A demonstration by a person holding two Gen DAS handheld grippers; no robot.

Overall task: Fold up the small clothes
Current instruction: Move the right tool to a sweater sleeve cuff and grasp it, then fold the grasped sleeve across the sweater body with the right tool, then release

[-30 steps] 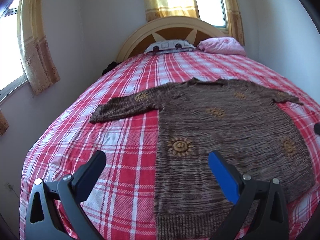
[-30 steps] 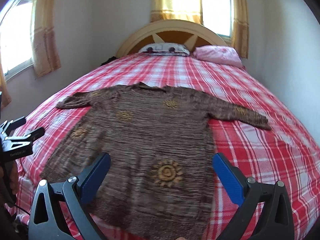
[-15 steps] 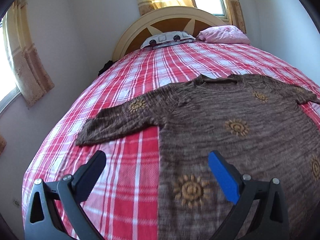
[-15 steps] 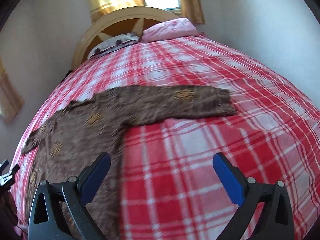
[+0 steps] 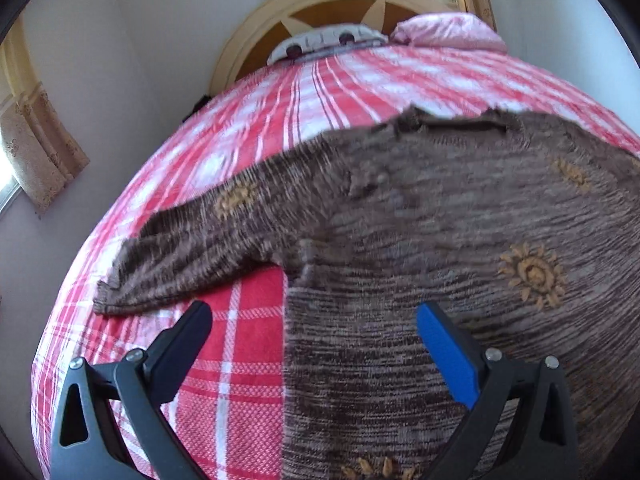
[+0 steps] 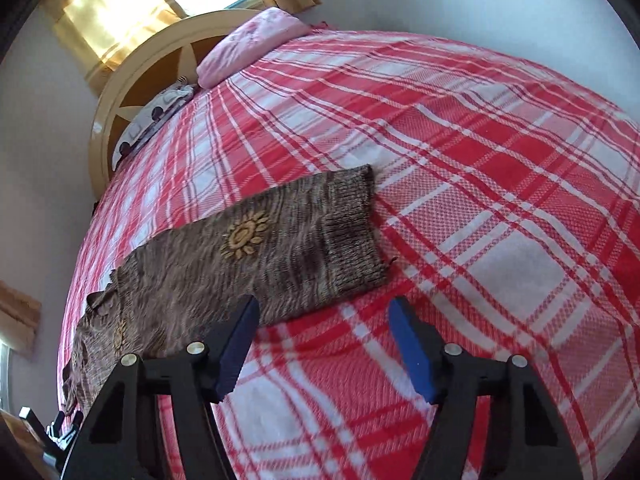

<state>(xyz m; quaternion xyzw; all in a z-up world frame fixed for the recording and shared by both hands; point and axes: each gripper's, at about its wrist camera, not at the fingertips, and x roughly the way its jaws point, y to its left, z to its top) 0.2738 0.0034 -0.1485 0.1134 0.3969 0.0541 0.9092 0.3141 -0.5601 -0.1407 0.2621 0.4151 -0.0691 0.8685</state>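
Note:
A brown knitted sweater (image 5: 440, 240) with orange sun motifs lies flat on a red and white checked bedspread (image 5: 248, 360). Its left sleeve (image 5: 208, 248) stretches out toward the bed's left edge. My left gripper (image 5: 314, 322) hovers open over the sweater's left side seam, just below that sleeve. In the right wrist view the other sleeve (image 6: 280, 252) ends in a ribbed cuff (image 6: 352, 240). My right gripper (image 6: 324, 320) hangs just in front of the cuff, its jaws closing with only bedspread between them.
A pink pillow (image 6: 252, 44) and a patterned pillow (image 5: 324, 40) lie against the rounded wooden headboard (image 5: 320, 4). Curtained windows stand behind the bed and on the left wall. A white wall runs close along the bed's right side.
Both grippers moved forward and lower toward the sleeves. The right one swung right and rolled, from above the sweater's body to the right cuff, and its jaws narrowed.

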